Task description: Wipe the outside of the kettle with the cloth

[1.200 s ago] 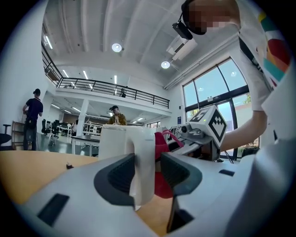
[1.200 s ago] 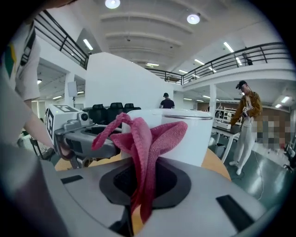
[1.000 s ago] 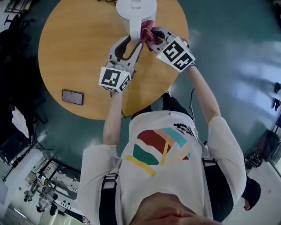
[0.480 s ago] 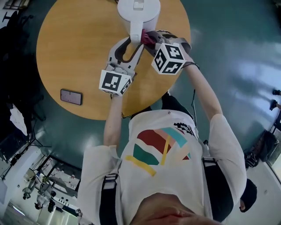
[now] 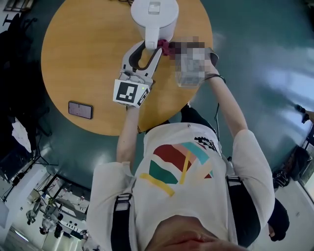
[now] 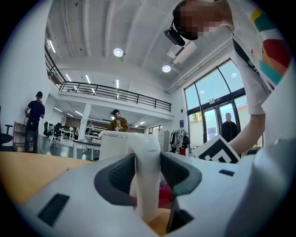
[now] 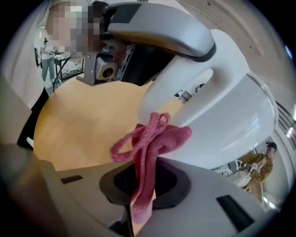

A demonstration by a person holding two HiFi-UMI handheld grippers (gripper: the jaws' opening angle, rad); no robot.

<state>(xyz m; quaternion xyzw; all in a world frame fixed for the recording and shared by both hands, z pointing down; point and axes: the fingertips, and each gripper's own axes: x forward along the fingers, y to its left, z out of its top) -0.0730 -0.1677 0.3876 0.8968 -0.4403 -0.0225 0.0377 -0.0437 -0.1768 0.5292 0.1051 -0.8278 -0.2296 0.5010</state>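
Observation:
A white kettle (image 5: 153,14) stands at the far edge of the round wooden table (image 5: 83,59). My left gripper (image 5: 148,48) is shut on the kettle's handle (image 6: 145,171), which fills the gap between its jaws. My right gripper (image 7: 143,180) is shut on a pink cloth (image 7: 155,139) and holds it against the kettle's white body (image 7: 236,120), just below the handle. In the head view the cloth (image 5: 164,46) shows as a small pink patch beside the handle, and a mosaic patch covers most of the right gripper. The left gripper (image 7: 157,25) appears at the top of the right gripper view.
A dark phone (image 5: 80,109) lies on the table near its left front edge. The teal floor (image 5: 260,59) surrounds the table. The left gripper view shows several people standing far back in a large hall.
My right gripper has turned and slid left with the cloth, closer in against the kettle under the handle. The left gripper stays shut on the handle.

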